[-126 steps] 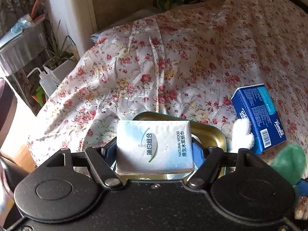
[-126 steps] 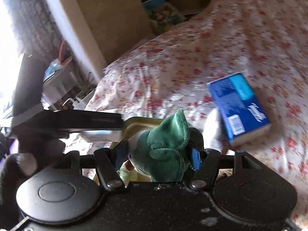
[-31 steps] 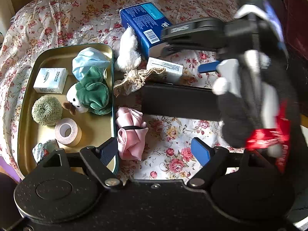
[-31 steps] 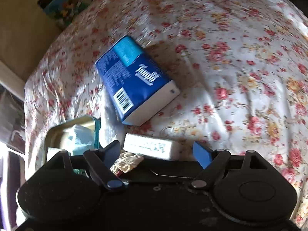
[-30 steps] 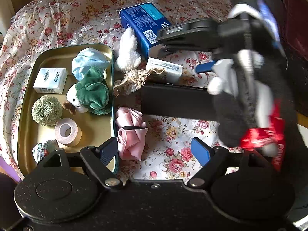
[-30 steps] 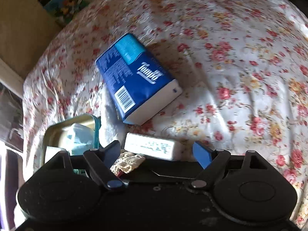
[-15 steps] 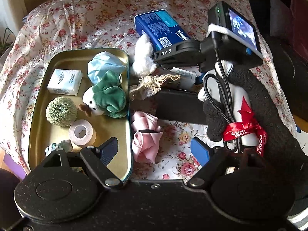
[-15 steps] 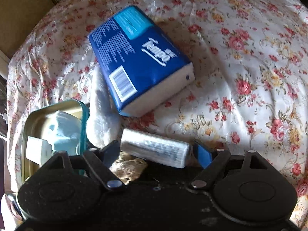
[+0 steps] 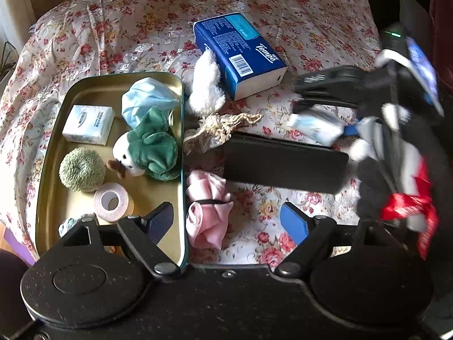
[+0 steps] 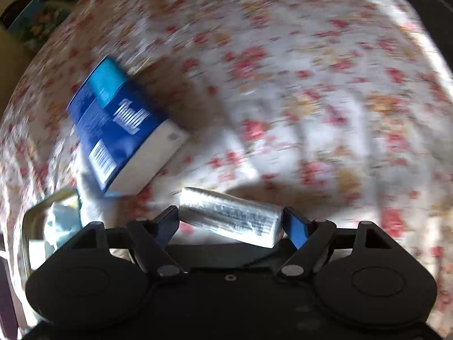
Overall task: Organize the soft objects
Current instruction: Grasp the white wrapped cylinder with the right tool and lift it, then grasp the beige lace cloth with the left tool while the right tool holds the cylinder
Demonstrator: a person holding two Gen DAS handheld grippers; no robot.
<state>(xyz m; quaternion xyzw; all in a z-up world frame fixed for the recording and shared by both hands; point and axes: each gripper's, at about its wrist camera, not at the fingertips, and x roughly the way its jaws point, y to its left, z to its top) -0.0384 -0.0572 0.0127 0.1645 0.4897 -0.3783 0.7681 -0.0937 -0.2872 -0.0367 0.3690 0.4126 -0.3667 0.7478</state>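
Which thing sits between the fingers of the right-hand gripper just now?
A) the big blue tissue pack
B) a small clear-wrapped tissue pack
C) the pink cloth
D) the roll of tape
B: the right gripper has the small clear-wrapped tissue pack spanning its blue fingers, its jaws having just closed in on it.

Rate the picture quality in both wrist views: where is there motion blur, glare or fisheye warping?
Left wrist view: mostly sharp, tray and blue tissue pack crisp; only the right gripper and its hand at the right edge are smeared; edges bow. Right wrist view: the floral sheet streaks with motion blur, sunlight glares on the small wrapped pack between the fingers.
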